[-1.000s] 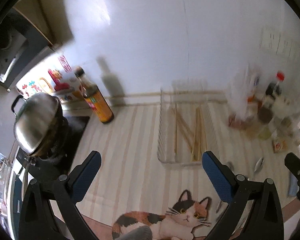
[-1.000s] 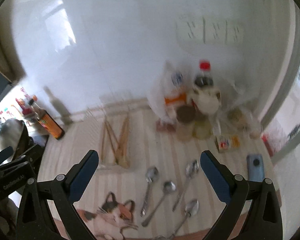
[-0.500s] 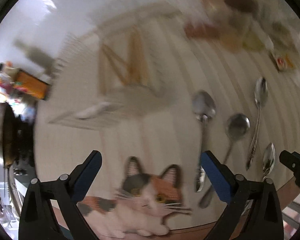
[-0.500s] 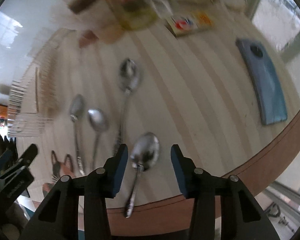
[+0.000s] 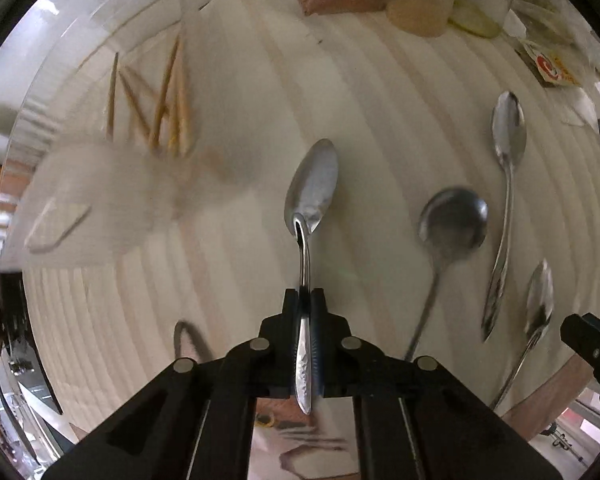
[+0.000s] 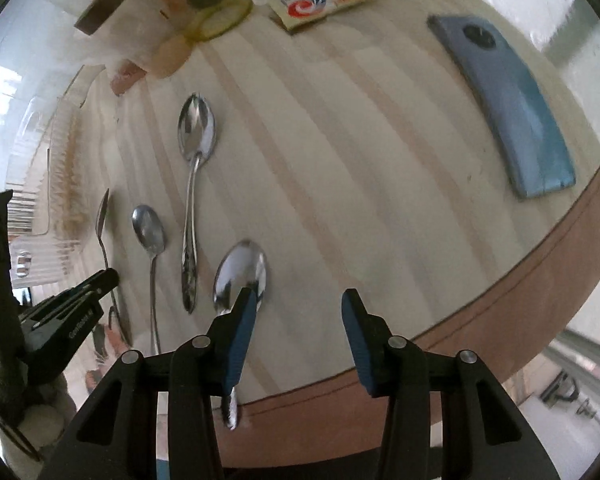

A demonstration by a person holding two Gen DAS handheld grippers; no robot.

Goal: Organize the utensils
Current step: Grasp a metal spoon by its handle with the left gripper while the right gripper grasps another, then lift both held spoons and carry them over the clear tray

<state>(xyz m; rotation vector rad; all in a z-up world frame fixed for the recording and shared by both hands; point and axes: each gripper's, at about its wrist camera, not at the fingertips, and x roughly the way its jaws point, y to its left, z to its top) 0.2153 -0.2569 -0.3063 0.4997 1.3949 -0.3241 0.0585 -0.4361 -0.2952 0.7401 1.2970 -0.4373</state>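
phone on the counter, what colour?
Blue-grey phone with a dark round camera; clearest in the right wrist view.

Striped cream mat covers the counter, brown edge near. On it: three spoons at right, blue phone far right, wire rack with chopsticks far left, packets and jars along the far side.

Home kitchen counter.
You're over a striped countertop with spoons, a wire rack of chopsticks, jars and food packets at the wall, a phone near the edge.
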